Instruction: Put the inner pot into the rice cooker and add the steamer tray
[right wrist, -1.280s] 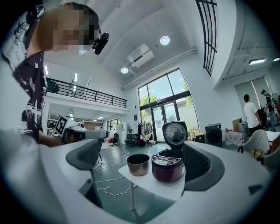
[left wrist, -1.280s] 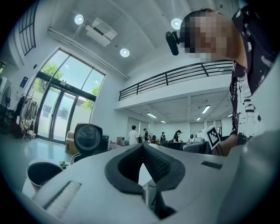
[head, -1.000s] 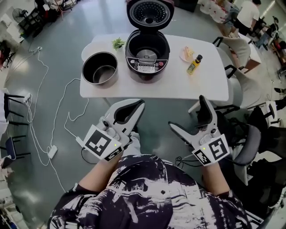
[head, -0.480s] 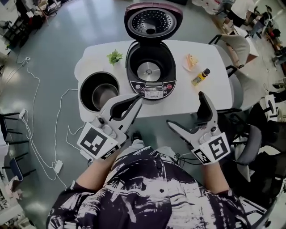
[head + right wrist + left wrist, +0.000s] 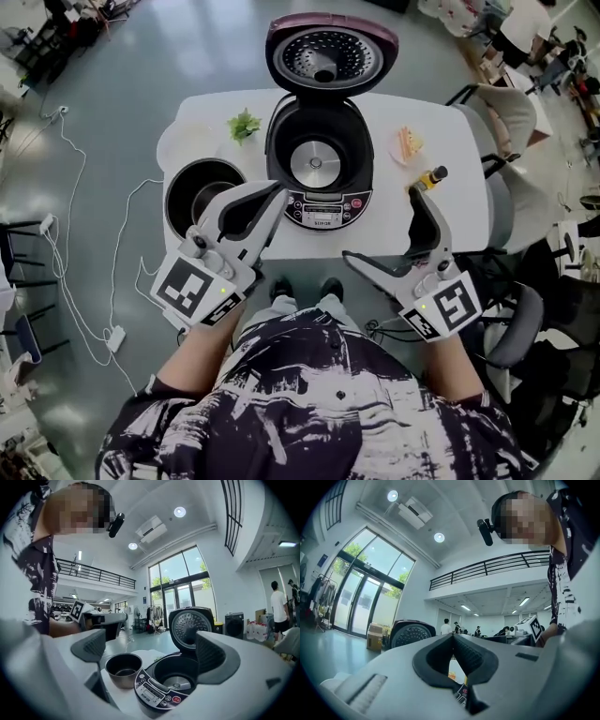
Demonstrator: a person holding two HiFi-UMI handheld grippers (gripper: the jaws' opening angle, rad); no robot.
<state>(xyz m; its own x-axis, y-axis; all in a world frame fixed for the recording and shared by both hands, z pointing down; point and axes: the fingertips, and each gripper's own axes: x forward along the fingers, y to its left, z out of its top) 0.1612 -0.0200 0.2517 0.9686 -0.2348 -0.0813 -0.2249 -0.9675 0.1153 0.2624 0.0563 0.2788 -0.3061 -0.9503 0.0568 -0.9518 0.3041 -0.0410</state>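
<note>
The black rice cooker (image 5: pixel 317 169) stands open at the table's middle, with its lid (image 5: pixel 330 52) up and its well empty; it also shows in the right gripper view (image 5: pixel 171 681). The dark inner pot (image 5: pixel 199 192) sits on the table to its left and appears again as the inner pot (image 5: pixel 124 667). A white round dish (image 5: pixel 186 142) lies behind the pot. My left gripper (image 5: pixel 275 194) is shut and empty, with its tips over the table's front edge between pot and cooker. My right gripper (image 5: pixel 389 230) is open and empty, in front of the table at the right.
On the white table (image 5: pixel 450 225) are a green sprig (image 5: pixel 244 124), a small plate of food (image 5: pixel 408 145) and a yellow bottle (image 5: pixel 429 178). A chair (image 5: pixel 511 112) stands to the right. Cables (image 5: pixel 122 281) run over the floor at the left. People stand far off.
The table has come nearer in the head view. Both grippers have moved forward to its front edge, the left one reaching up beside the inner pot. Neither jaw state has changed.
</note>
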